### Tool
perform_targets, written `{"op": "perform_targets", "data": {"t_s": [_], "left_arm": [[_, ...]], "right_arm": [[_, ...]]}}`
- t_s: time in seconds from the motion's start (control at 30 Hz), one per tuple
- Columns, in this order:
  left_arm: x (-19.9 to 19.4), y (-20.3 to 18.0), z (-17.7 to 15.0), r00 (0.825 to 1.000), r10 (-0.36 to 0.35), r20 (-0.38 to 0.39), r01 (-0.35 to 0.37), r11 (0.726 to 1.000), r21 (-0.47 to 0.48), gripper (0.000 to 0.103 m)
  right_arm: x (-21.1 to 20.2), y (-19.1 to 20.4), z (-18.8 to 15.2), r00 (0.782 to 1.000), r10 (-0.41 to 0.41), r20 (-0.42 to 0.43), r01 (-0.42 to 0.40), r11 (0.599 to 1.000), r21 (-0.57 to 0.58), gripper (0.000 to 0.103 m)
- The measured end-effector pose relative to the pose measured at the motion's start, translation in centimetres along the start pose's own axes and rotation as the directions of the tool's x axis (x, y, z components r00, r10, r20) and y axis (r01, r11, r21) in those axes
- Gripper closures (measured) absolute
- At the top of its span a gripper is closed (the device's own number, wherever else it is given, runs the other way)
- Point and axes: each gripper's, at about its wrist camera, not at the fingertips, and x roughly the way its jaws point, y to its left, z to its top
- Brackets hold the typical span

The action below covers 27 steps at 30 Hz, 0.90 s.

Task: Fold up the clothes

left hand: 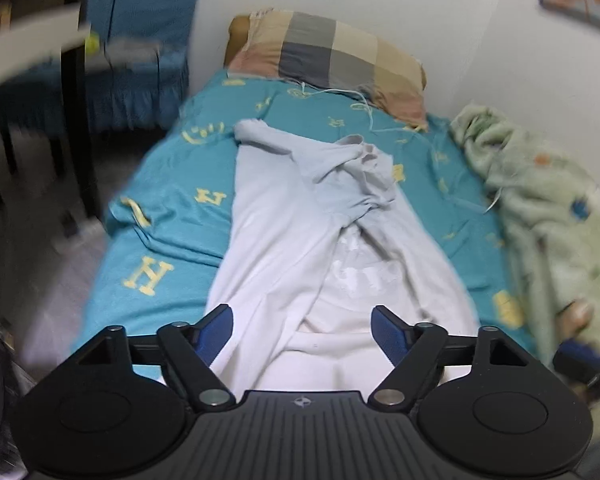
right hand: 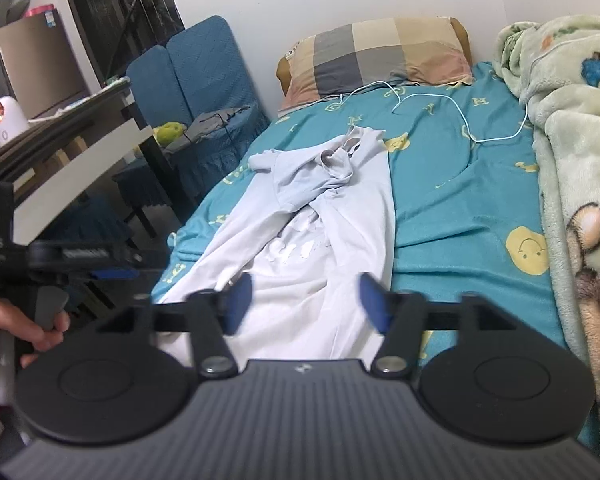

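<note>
A pale lilac T-shirt (left hand: 284, 220) (right hand: 332, 216) lies lengthwise on the teal bed sheet (left hand: 172, 200) (right hand: 460, 200). Its two sides are folded inward and the sleeves are bunched at the far end. A white print shows in the middle gap. My left gripper (left hand: 302, 332) hangs open over the shirt's near end, its blue pads (left hand: 384, 332) apart and pressing on nothing. My right gripper (right hand: 306, 300) is also open over the near hem, with only flat cloth below it. In the right wrist view the left gripper (right hand: 112, 274) shows at the left edge, held by a hand (right hand: 32, 332).
A checked pillow (left hand: 328, 48) (right hand: 380, 52) lies at the bed's head against the white wall. A green fleece blanket (left hand: 548, 208) (right hand: 580, 140) fills the right side. A white cable (right hand: 460, 100) trails across the sheet. A blue chair (right hand: 204, 76) and a table (right hand: 80, 160) stand left of the bed.
</note>
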Motion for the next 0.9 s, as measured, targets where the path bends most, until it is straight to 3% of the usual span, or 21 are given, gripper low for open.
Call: {"op": "perform_targets", "data": {"t_s": [0.07,0.17,0.23,0.3,0.37,0.43,0.53,0.77,0.8,0.87,0.9], "left_arm": [[-0.7,2.9,0.9,0.998,-0.055,-0.029,0.051,0.991,-0.127,0.023],[-1.8,6.3,1.7,0.991,-0.102,-0.088,0.086,0.981,-0.173,0.022],[-2.8,7.9,1.9,0.992,-0.059,-0.112,0.045,0.992,-0.122,0.022],[-3.7,9.3,1.6,0.989,-0.054,-0.14,0.051,0.998,-0.027,0.022],[-4.0,10.7,0.7,0.979,-0.064,-0.194,0.08,0.994,0.077,0.022],[-3.7,12.3,-0.8,0.967,-0.018,-0.253,0.061,0.985,0.16,0.023],[-2.8,15.3,-3.2,0.942,-0.021,-0.334,0.079,0.984,0.161,0.026],[-1.3,18.0,-7.0,0.896,-0.173,-0.408,0.224,0.971,0.079,0.026],[-1.1,17.9,-7.3,0.89,-0.181,-0.418,0.234,0.969,0.077,0.029],[-0.9,17.8,-7.5,0.883,-0.182,-0.433,0.238,0.968,0.079,0.045],[-1.1,17.5,-7.5,0.882,-0.175,-0.437,0.235,0.968,0.089,0.065]], "right_arm": [[0.1,-0.5,0.0,1.0,0.017,-0.014,-0.016,1.0,0.024,0.037],[0.4,-0.9,0.0,0.999,0.027,-0.029,-0.025,0.999,0.048,0.037],[0.8,-0.9,0.0,0.999,0.025,-0.04,-0.023,0.998,0.054,0.037],[1.2,-1.0,0.0,0.998,0.026,-0.055,-0.022,0.998,0.058,0.037],[1.5,-1.0,0.0,0.997,0.031,-0.071,-0.027,0.998,0.061,0.037],[1.7,-0.9,-0.1,0.996,0.038,-0.081,-0.033,0.998,0.058,0.037],[1.9,-0.8,-0.1,0.995,0.043,-0.09,-0.038,0.998,0.051,0.037],[2.7,-1.3,-0.3,0.992,0.032,-0.12,-0.022,0.996,0.091,0.037],[2.9,-1.4,-0.3,0.992,0.031,-0.123,-0.019,0.995,0.099,0.037],[3.1,-1.5,-0.3,0.991,0.028,-0.129,-0.013,0.993,0.114,0.037],[3.2,-1.7,-0.2,0.991,0.028,-0.131,-0.011,0.992,0.122,0.037]]}}
